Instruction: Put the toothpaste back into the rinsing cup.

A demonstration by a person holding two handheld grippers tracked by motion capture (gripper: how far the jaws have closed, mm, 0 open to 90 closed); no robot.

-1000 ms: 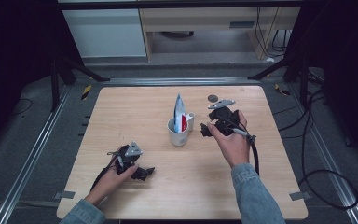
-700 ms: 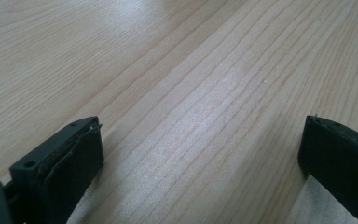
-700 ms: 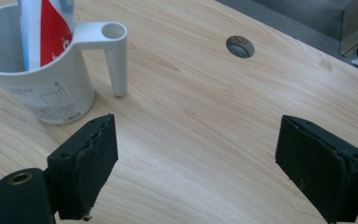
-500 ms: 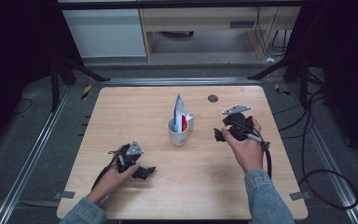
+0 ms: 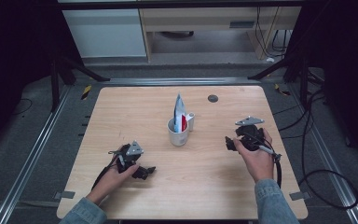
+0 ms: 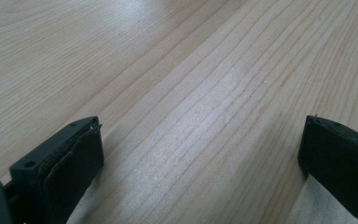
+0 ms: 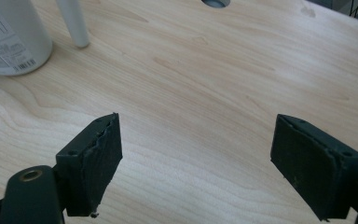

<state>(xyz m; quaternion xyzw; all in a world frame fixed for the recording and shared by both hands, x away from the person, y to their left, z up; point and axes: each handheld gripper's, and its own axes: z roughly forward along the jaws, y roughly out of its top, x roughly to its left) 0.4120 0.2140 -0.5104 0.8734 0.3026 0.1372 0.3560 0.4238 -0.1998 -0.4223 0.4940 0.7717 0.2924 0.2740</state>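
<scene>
Holding my right gripper (image 5: 231, 142) out to the right of the white mug (image 5: 179, 132), I had its jaws spread wide with nothing in them. The mug sat mid-table with a blue and red pouch (image 5: 180, 112) standing in it. My left gripper (image 5: 145, 171) was low on the wooden table (image 5: 121, 107), well apart, also wide and empty. Nothing blocked the mug; a dark round hole (image 5: 213, 98) lay behind it.

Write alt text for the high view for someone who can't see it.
A white mug holding a tube stands mid-table. The right gripper is beside it, apart; the left gripper rests near the front edge.
</scene>
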